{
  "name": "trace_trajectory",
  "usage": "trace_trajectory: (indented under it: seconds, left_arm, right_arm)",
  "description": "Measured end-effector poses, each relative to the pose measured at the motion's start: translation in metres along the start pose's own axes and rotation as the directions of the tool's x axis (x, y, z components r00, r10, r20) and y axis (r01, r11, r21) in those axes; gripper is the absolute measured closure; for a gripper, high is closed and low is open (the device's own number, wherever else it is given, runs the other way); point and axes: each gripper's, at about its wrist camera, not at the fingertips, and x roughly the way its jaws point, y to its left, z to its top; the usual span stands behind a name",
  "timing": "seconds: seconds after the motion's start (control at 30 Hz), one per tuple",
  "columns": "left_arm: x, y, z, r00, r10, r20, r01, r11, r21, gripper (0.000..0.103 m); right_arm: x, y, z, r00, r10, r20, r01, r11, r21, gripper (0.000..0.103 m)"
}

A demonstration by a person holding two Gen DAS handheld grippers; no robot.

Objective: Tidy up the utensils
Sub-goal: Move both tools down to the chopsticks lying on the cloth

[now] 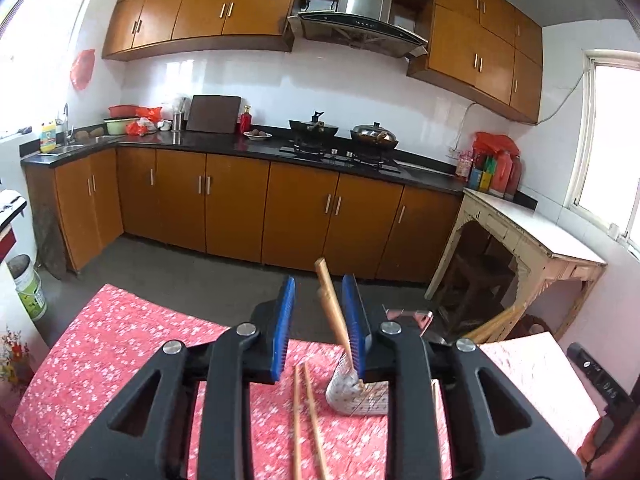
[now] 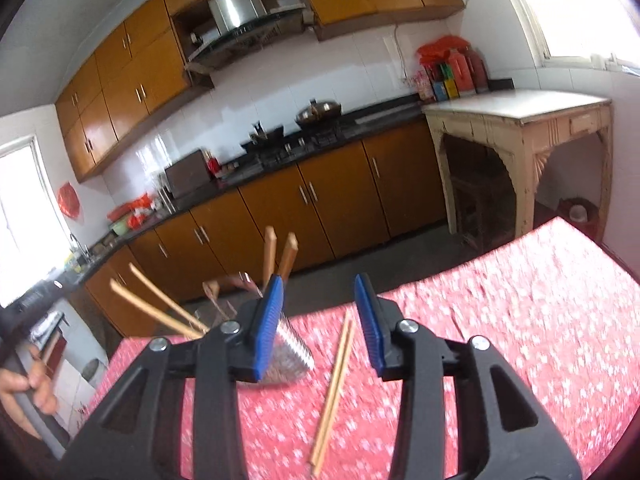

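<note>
A perforated metal utensil holder point(image 1: 356, 394) stands on the table with the red floral cloth point(image 1: 120, 344). Wooden chopsticks point(image 1: 334, 312) stick up out of it. My left gripper point(image 1: 320, 328) is open just above the holder, the standing chopsticks between its blue pads and against the right one. A loose pair of chopsticks point(image 1: 306, 424) lies on the cloth below it. In the right wrist view my right gripper point(image 2: 320, 320) is open and empty above the loose pair point(image 2: 334, 388). The holder point(image 2: 288, 356) sits behind its left finger with chopsticks point(image 2: 280, 254) in it.
More chopsticks point(image 2: 160, 308) and a blurred metal utensil point(image 2: 228, 284) lean out of the holder to the left. A hand point(image 2: 24, 388) grips the other handle at the far left. A cream side table point(image 2: 520, 120) and the kitchen counter point(image 1: 248, 148) stand beyond the floor.
</note>
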Motion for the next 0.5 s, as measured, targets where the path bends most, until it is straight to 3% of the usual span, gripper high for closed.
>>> trace_trajectory:
  seconds: [0.2, 0.5]
  left_arm:
    - [-0.008, 0.021, -0.049, 0.997, 0.047, -0.057, -0.045, 0.999, 0.028, 0.078]
    - [0.033, 0.036, -0.147, 0.963, 0.084, -0.258, -0.066, 0.995, 0.079, 0.078]
  right_arm:
    - [0.029, -0.003, -0.057, 0.99, -0.02, -0.138, 0.016, 1.0, -0.026, 0.066]
    - [0.093, 0.005, -0.144, 0.922, -0.065, -0.382, 0.041, 0.997, -0.071, 0.085]
